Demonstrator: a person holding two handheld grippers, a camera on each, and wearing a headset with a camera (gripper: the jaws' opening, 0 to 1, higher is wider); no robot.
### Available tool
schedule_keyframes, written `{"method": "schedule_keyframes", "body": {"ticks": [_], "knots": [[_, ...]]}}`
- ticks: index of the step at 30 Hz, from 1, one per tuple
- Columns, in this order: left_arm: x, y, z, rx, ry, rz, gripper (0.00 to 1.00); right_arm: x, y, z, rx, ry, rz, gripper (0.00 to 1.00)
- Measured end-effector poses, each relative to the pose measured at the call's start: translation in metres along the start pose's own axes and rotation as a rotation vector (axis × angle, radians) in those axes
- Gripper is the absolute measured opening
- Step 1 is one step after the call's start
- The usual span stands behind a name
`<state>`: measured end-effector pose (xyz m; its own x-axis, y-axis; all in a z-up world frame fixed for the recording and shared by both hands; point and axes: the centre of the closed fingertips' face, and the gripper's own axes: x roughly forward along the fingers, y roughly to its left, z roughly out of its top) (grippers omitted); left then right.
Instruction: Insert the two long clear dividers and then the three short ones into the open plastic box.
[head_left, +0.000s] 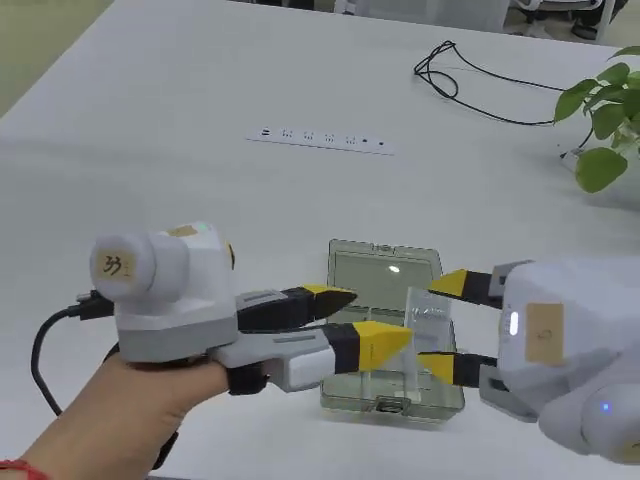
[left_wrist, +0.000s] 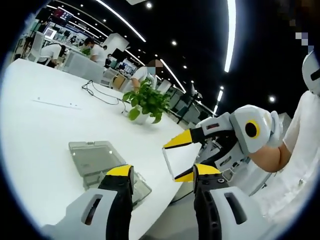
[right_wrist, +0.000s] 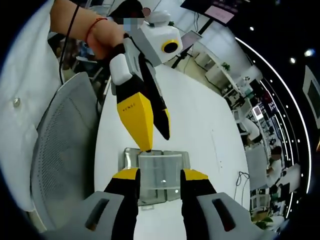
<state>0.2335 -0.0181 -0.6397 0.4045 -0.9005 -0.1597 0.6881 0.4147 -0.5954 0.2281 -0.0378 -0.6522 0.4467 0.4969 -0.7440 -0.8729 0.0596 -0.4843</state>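
The white table (head_left: 200, 80) carries the open plastic box (head_left: 385, 268), its lid laid flat behind the base. My left gripper (head_left: 374, 316) hovers over the box's left side — jaws spread, nothing between them. My right gripper (head_left: 441, 325) is clamped on one clear divider (right_wrist: 160, 165), held upright above the box's right part. One left jaw tip sits just beside the divider's edge — I cannot tell whether they touch.

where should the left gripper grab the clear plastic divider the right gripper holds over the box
Probably pinch the clear plastic divider across its flat faces at the free edge farthest from the right gripper, approaching from the left gripper's side. The right jaws clamp its two side edges, leaving that far edge open.
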Motion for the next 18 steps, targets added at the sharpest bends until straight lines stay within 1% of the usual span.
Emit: {"method": "schedule_keyframes", "body": {"ticks": [4, 8, 11, 15, 18], "knots": [[0.005, -0.005, -0.006, -0.034, 0.015, -0.01, 0.39, -0.002, 0.002, 0.007, -0.015, -0.002, -0.004, 0.33], [0.009, -0.009, -0.01, -0.063, 0.024, -0.014, 0.3, -0.003, 0.004, 0.012, -0.034, 0.002, -0.012, 0.33], [0.009, -0.01, -0.012, -0.077, 0.029, -0.016, 0.23, -0.004, 0.005, 0.013, -0.044, 0.006, -0.015, 0.33], [0.009, -0.008, -0.012, -0.087, 0.031, -0.017, 0.14, -0.007, 0.005, 0.015, -0.047, 0.003, -0.021, 0.33], [0.01, -0.008, -0.011, -0.099, 0.033, -0.019, 0.12, -0.008, 0.005, 0.015, -0.057, 0.008, -0.025, 0.33]]}}
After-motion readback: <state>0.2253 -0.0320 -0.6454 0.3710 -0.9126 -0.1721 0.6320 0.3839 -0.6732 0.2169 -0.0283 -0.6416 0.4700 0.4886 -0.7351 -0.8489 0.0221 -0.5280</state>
